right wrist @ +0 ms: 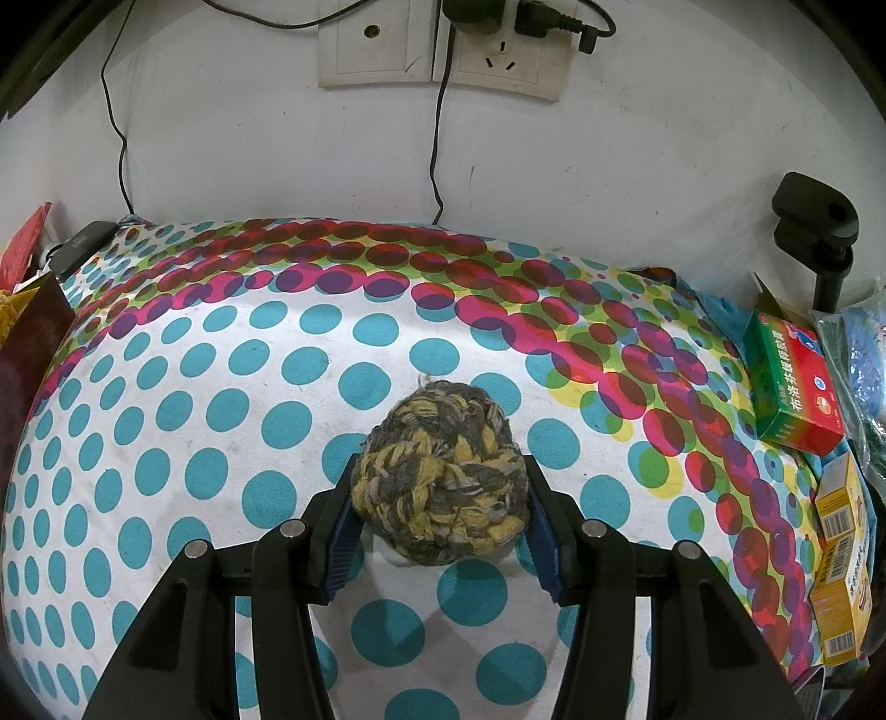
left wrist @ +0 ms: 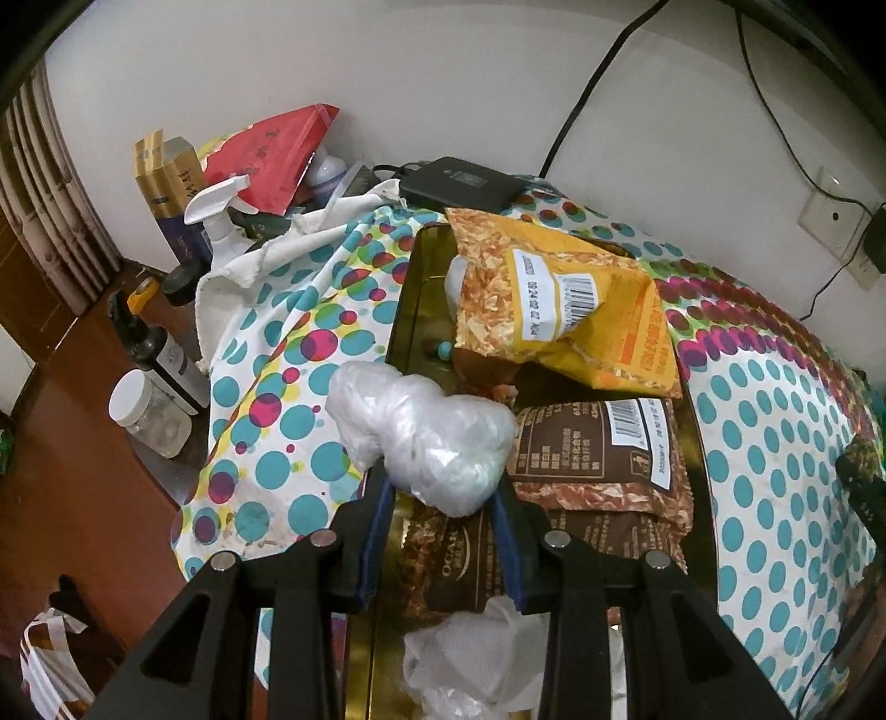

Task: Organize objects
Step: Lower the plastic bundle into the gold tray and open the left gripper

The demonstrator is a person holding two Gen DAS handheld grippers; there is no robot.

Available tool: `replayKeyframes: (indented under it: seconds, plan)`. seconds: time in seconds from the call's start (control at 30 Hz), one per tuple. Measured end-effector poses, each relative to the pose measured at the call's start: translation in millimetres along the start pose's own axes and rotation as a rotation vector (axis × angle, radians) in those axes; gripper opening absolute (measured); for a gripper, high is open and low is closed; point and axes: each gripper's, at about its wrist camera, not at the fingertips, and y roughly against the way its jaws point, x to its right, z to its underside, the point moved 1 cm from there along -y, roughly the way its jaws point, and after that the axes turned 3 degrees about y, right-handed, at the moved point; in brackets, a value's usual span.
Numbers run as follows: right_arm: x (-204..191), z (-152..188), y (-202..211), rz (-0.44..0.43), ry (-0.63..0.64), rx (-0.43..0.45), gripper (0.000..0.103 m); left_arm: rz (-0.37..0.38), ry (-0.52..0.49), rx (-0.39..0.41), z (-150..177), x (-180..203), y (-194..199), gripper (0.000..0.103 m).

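My left gripper (left wrist: 443, 487) is shut on a crumpled clear plastic bag (left wrist: 421, 432) and holds it above a gold tin box (left wrist: 404, 310). The box holds a yellow snack packet (left wrist: 559, 310), brown snack packets (left wrist: 603, 459) and white tissue (left wrist: 476, 653). My right gripper (right wrist: 440, 487) is shut on a woven yellow-and-grey rope ball (right wrist: 443, 476), just above the dotted tablecloth (right wrist: 221, 415).
Left of the box stand a spray bottle (left wrist: 221, 221), a dark bottle (left wrist: 160, 354), a jar (left wrist: 144, 410) and a red bag (left wrist: 277, 155). A black device (left wrist: 459, 180) lies at the back. A green-red medicine box (right wrist: 792, 387) and yellow boxes (right wrist: 841, 554) sit at the right. Wall sockets (right wrist: 443, 50) and cables hang behind.
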Motion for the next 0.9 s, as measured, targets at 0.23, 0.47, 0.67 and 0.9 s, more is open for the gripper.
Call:
replayKeyframes:
  seconds: [0.23, 0.47, 0.67, 0.9]
  plan:
    - [-1, -1, 0, 0.001, 0.0, 0.0, 0.05, -0.024, -0.01, -0.016, -2, 2, -2, 0.039]
    - [-1, -1, 1, 0.001, -0.001, 0.0, 0.05, -0.035, -0.021, -0.028, 0, 4, -1, 0.041]
    - [-1, -1, 1, 0.002, 0.0, -0.001, 0.05, -0.027, -0.026, -0.022, 1, 8, 7, 0.041]
    - [-1, -1, 1, 0.003, 0.001, -0.001, 0.05, -0.023, -0.055, 0.019, 5, 16, 31, 0.042]
